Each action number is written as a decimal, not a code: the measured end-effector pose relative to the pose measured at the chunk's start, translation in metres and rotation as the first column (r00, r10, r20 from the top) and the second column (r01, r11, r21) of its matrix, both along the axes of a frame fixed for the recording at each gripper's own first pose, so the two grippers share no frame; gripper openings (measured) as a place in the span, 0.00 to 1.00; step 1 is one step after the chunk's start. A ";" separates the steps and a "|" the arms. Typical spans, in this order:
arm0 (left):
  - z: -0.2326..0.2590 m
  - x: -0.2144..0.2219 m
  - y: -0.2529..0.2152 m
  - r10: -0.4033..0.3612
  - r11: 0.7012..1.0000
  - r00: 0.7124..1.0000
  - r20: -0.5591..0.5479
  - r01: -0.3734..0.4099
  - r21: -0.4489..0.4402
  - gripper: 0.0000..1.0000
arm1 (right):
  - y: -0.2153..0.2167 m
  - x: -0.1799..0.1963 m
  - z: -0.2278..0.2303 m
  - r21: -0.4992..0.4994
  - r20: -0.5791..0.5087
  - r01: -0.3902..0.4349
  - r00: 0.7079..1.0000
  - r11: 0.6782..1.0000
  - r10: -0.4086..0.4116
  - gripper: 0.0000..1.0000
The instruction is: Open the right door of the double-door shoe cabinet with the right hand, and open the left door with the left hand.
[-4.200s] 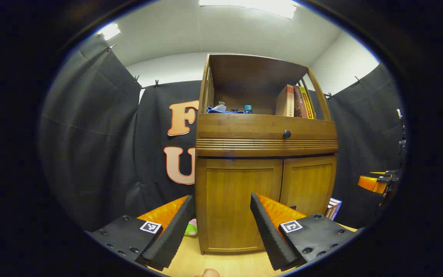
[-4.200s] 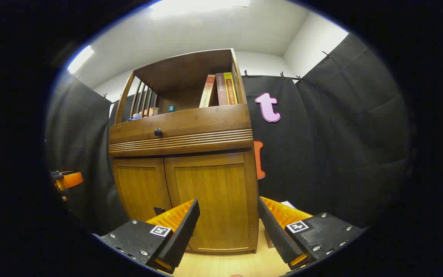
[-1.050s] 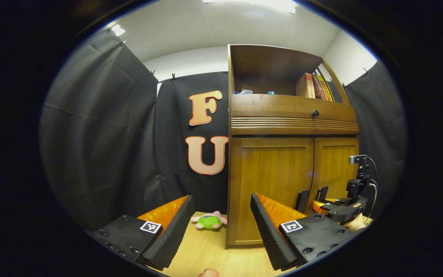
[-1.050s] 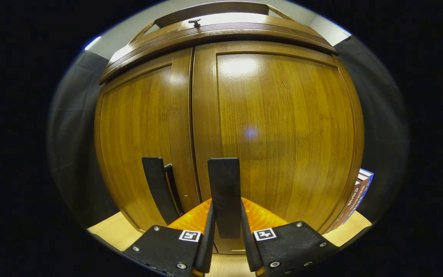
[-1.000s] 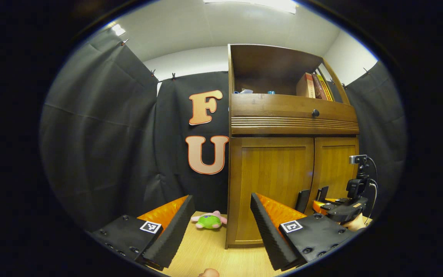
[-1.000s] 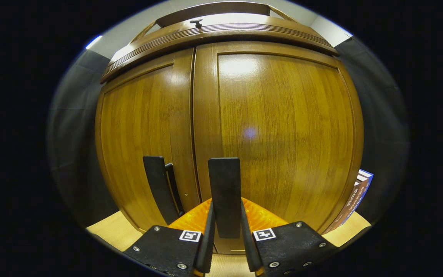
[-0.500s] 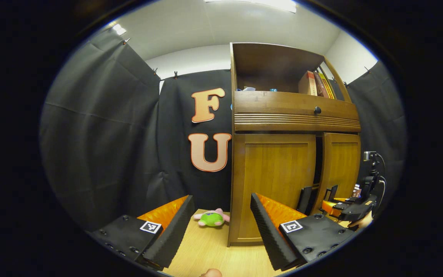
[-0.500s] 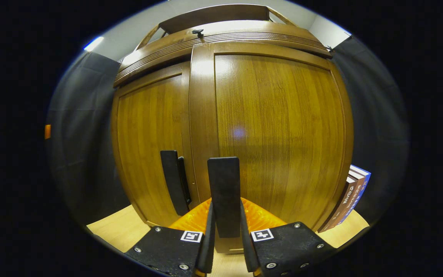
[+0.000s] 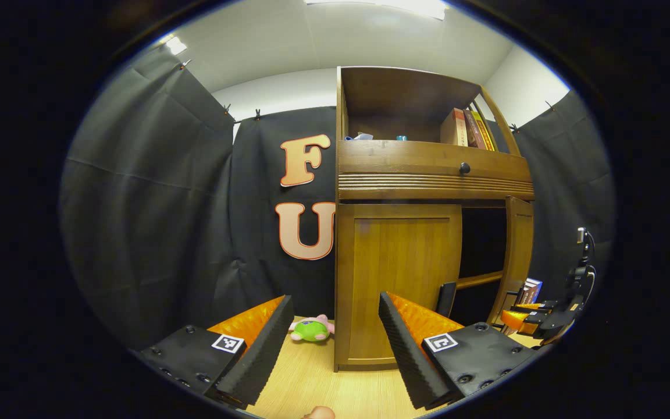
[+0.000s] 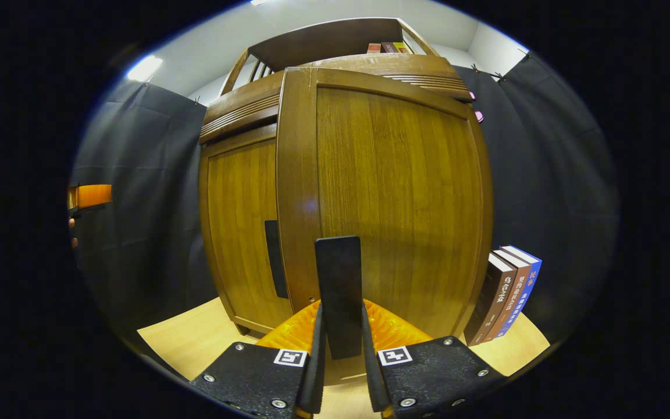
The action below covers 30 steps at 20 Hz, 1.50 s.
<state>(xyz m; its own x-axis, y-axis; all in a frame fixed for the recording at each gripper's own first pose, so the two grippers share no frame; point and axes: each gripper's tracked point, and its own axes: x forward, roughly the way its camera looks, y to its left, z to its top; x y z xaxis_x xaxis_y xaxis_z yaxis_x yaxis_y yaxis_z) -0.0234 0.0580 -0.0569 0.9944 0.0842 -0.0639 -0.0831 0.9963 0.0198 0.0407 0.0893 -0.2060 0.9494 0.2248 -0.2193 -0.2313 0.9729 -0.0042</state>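
In the left gripper view the brown wooden shoe cabinet [image 9: 428, 180] has its left door [image 9: 399, 279] closed and its right door [image 9: 518, 250] swung out, baring a dark inside [image 9: 483, 244]. My left gripper [image 9: 332, 343] hangs open and empty in front of the cabinet's left side, well short of the left door's dark handle [image 9: 445, 298]. In the right gripper view my right gripper [image 10: 339, 355] is shut on the upright dark handle [image 10: 339, 291] of the right door [image 10: 393, 198]. The left door [image 10: 242, 221] and its handle [image 10: 274, 259] lie behind, to the left.
A green plush toy [image 9: 306, 330] lies on the wooden floor left of the cabinet. Books [image 10: 506, 297] stand upright beside the open door's right edge. A drawer with a knob [image 9: 464, 169] and a shelf with books [image 9: 466, 128] sit above the doors.
The right gripper, shut on the right door's handle, has pulled the door from closed to wide open. The left gripper stayed open and shifted only slightly.
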 end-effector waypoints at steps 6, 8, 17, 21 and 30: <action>0.001 -0.007 -0.018 -0.023 1.000 1.000 0.001 0.023 -0.010 0.95 | -0.031 -0.030 0.009 -0.020 0.009 0.023 1.000 1.000 -0.023 0.21; 0.002 -0.009 -0.024 -0.031 0.999 1.000 0.001 0.031 -0.007 0.95 | -0.041 -0.038 0.012 -0.041 0.019 0.041 0.999 0.998 -0.040 0.30; 0.007 -0.018 -0.053 -0.071 0.997 0.997 0.009 0.071 0.002 0.95 | -0.078 -0.065 0.019 -0.042 0.020 0.116 0.993 0.992 -0.115 0.24; 0.003 -0.018 -0.064 -0.087 0.996 0.996 0.002 0.087 0.006 0.95 | -0.101 -0.075 0.024 -0.100 0.040 0.172 0.985 0.980 -0.169 0.11; -0.011 -0.006 -0.085 -0.098 0.995 0.995 -0.020 0.098 0.003 0.95 | -0.139 -0.087 0.030 -0.096 0.049 0.207 0.978 0.973 -0.203 0.09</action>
